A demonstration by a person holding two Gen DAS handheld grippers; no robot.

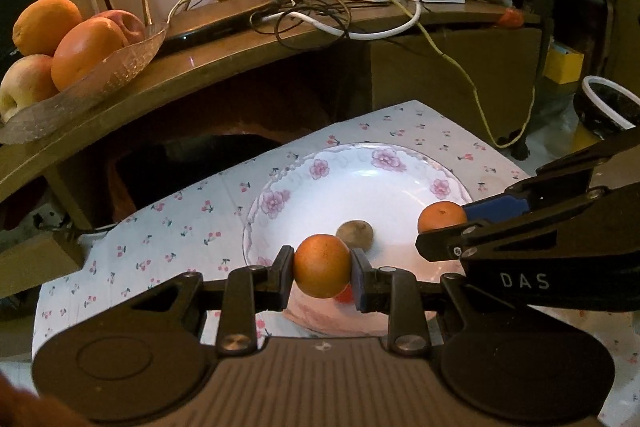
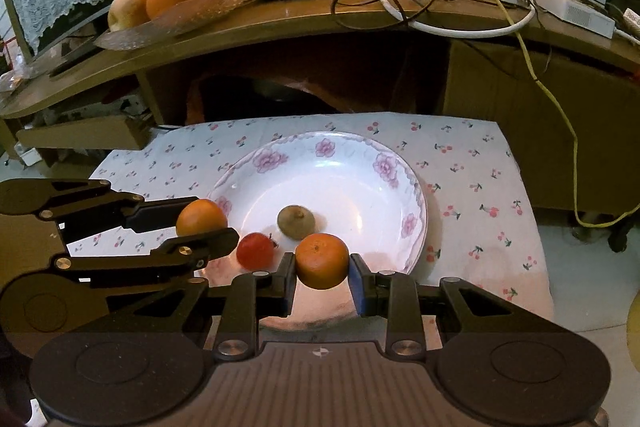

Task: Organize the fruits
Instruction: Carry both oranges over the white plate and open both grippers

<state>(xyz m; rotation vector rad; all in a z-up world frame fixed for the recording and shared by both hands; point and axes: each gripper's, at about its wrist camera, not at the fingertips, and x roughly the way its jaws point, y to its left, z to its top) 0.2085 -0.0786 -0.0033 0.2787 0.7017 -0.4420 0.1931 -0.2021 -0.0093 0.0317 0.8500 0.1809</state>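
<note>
Fingers of left gripper clamped on an orange; right gripper likewise, on a mandarin. Both held just above plate near rim, straight ahead, side by side; desk bowl far up-left, nearer left gripper.

Black hand-held gripper linkages, silver screws, blue pads, white "DAS" lettering.
</note>
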